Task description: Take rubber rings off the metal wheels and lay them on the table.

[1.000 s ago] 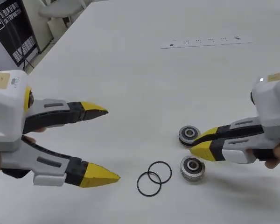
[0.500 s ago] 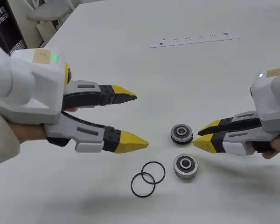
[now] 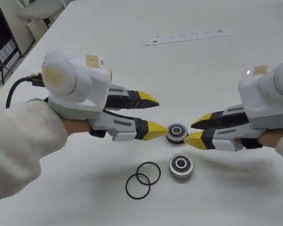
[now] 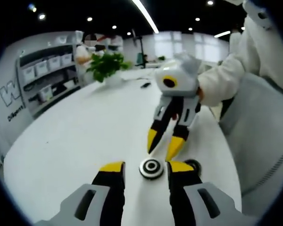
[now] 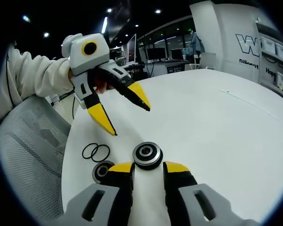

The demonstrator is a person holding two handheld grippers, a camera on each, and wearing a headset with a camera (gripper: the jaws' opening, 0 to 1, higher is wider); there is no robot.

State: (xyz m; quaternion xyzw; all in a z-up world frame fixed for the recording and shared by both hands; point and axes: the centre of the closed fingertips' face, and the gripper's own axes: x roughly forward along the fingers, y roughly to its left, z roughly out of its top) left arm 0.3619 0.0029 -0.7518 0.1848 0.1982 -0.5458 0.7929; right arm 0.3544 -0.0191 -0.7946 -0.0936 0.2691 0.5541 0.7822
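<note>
The left claw [image 3: 155, 115] gapes wide, its lower tip just beside a metal wheel [image 3: 177, 133] on the white desk [image 3: 132, 66]. Two loose rubber rings [image 3: 137, 174] lie overlapping nearer the person, with a second wheel [image 3: 181, 166] beside them. The right claw [image 3: 189, 132], narrowly parted and holding nothing, points at the first wheel, perhaps touching it.

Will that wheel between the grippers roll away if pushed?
Probably not: the wheel lies flat on the table, so it should slide rather than roll. It looks solid metal, likely heavy for its size. Stood on edge, it could roll.
</note>
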